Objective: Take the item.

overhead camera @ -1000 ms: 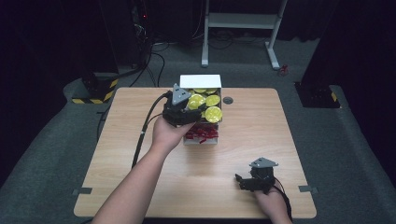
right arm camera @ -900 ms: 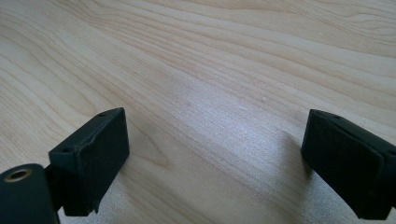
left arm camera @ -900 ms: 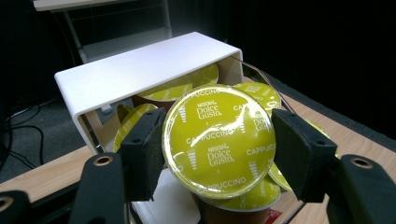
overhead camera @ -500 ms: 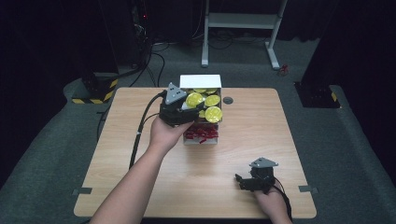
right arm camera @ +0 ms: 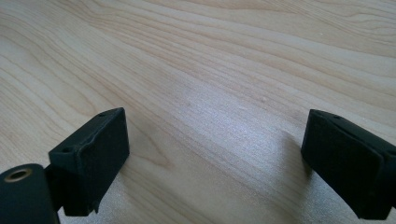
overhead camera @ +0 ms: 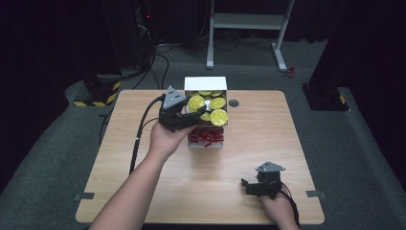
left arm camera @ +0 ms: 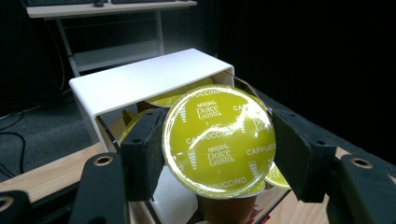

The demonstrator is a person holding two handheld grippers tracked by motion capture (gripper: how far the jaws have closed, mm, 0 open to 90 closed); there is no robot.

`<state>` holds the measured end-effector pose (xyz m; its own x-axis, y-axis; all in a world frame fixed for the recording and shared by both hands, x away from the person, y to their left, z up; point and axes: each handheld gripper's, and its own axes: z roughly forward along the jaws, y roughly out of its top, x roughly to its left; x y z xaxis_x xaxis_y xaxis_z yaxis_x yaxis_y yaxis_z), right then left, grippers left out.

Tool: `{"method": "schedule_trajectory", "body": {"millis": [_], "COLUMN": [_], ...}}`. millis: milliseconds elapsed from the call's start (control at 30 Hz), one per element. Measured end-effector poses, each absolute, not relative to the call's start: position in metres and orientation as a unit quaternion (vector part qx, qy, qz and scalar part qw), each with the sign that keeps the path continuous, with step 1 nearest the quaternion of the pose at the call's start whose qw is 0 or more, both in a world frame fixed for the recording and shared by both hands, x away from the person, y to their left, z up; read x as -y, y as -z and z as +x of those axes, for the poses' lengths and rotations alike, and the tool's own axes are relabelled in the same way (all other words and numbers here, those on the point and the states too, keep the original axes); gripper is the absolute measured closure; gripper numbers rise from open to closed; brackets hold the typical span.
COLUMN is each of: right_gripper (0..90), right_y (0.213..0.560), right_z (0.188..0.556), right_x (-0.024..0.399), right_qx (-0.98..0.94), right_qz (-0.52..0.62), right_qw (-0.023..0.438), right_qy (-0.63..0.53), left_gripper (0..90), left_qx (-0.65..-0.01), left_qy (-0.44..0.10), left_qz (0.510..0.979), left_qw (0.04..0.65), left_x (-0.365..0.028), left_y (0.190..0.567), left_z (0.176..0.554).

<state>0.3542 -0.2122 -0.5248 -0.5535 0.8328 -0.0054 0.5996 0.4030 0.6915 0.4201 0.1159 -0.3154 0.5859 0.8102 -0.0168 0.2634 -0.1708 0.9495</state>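
Left tongs (left arm camera: pixel 217 154) pinch a yellow-lidded capsule (left arm camera: pixel 218 140), hiding the box (left arm camera: pixel 140 77) interior; right tongs (right arm camera: pixel 215 158) spread.

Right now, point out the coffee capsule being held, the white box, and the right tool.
coffee capsule (left arm camera: pixel 218 140), left gripper view, yellow foil lid.
white box (left arm camera: pixel 140 79), left gripper view, top panel.
right tool (overhead camera: pixel 246 186), high view, between its fingertips.

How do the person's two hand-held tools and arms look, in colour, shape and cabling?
Both tools are black, each with a grey three-cornered plate on top. The left tool trails a black cable across the wooden table; the right tool has a cable running back past the wrist. Each has two blocky black jaws with matte pads and a brass-coloured screw eyelet. Both forearms are bare, with no sleeves visible.
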Motion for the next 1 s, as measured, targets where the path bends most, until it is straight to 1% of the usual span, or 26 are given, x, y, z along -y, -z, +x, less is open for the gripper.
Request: {"method": "schedule_trajectory", "body": {"millis": [467,1000], "right_gripper": [7.5,7.6], "right_y": [0.525,0.525], "right_z": [0.354,0.355], "right_x": [0.212,0.212], "right_qx": [-0.819,-0.820], "right_qz": [0.437,0.434], "right_qw": [0.179,0.179], "right_qy": [-0.327,-0.328], "left_gripper": [38.4,38.4], "left_qx": [-0.369,-0.372], "left_qy": [-0.260,-0.257], "left_qz": [0.722,0.718], "left_qw": [0.524,0.529], "left_x": [-0.125,-0.145], "left_y": [0.314,0.319], "left_z": [0.409,0.394]}}
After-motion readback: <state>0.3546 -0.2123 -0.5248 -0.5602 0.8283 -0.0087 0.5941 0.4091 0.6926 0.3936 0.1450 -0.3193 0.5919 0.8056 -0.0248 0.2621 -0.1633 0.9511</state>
